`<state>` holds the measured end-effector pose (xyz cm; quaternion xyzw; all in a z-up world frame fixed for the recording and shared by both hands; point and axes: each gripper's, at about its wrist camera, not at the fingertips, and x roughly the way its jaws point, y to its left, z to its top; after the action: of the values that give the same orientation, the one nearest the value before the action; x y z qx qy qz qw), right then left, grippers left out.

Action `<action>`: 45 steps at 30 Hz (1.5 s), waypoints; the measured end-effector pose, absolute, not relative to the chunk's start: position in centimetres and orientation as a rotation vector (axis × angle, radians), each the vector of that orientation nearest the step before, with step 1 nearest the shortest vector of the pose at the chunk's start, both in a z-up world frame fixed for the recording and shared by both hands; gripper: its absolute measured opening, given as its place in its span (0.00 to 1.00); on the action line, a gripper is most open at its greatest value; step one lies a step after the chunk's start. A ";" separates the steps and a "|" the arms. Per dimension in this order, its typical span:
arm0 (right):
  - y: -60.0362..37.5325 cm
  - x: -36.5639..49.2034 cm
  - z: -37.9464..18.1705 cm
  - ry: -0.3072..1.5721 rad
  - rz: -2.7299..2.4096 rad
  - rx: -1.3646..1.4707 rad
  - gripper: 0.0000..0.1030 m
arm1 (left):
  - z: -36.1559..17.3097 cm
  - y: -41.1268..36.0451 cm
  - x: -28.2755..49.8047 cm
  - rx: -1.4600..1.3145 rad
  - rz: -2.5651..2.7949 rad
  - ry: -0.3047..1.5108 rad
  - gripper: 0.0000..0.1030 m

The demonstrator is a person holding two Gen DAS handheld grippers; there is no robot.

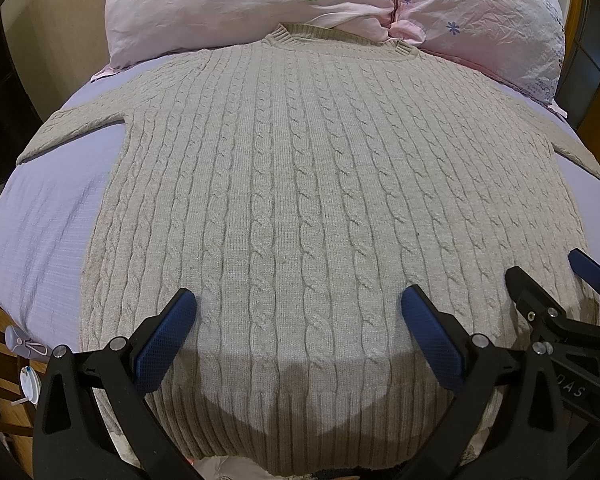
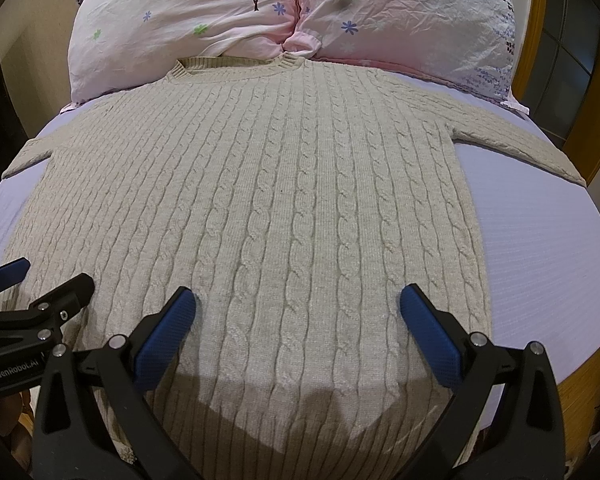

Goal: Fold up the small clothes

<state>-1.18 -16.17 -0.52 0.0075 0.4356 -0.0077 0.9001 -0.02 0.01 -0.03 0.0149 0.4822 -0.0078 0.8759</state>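
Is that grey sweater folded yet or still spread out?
Spread out: the sweater lies flat on the bed, both sleeves stretched sideways, collar near the pillows.

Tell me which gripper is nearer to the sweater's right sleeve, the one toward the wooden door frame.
Right. The right gripper hovers over the hem on the side of that sleeve; the left gripper hovers further left, past the sweater's middle.

Both cams sit low at the foot of the bed (image 1: 40, 220), close over the sweater (image 1: 300, 184) hem, facing fwd toward the pillows (image 1: 228, 4). Left cam sits left of center, right cam right. Shared: whole sweater, both pillows, bed. Each sees the other gripper at its frame edge: right gripper (image 1: 548, 276), left gripper (image 2: 48, 276).
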 end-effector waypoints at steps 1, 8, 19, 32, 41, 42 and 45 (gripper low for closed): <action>-16.2 -1.2 -0.5 0.900 -0.016 0.015 0.98 | 0.0 0.0 0.0 0.031 -0.016 1.006 0.99; -16.4 -1.1 -0.5 0.894 -0.014 0.013 0.98 | 0.0 0.0 0.0 0.034 -0.017 1.012 0.99; -16.6 -1.5 -0.7 0.827 0.072 -0.030 0.98 | -0.1 -0.1 1.1 0.061 -0.054 1.041 0.99; -47.7 4.3 7.2 0.560 -0.383 0.571 0.66 | 4.9 8.4 3.5 -0.192 -0.196 0.706 0.99; -61.9 9.2 0.5 0.640 -0.532 1.086 0.37 | 5.1 15.6 6.6 -0.406 -0.134 0.620 0.99; -62.3 9.5 0.0 0.650 -0.541 1.101 0.36 | 5.0 16.2 7.0 -0.423 -0.117 0.622 0.99; -62.5 9.2 -0.8 0.611 -0.585 1.124 0.27 | 4.9 19.1 7.5 -0.481 -0.022 0.612 0.99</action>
<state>9.24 -62.47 -0.76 0.5167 0.2811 -0.2690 0.7627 7.51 19.12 4.86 -0.2344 0.2983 -0.0106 0.9252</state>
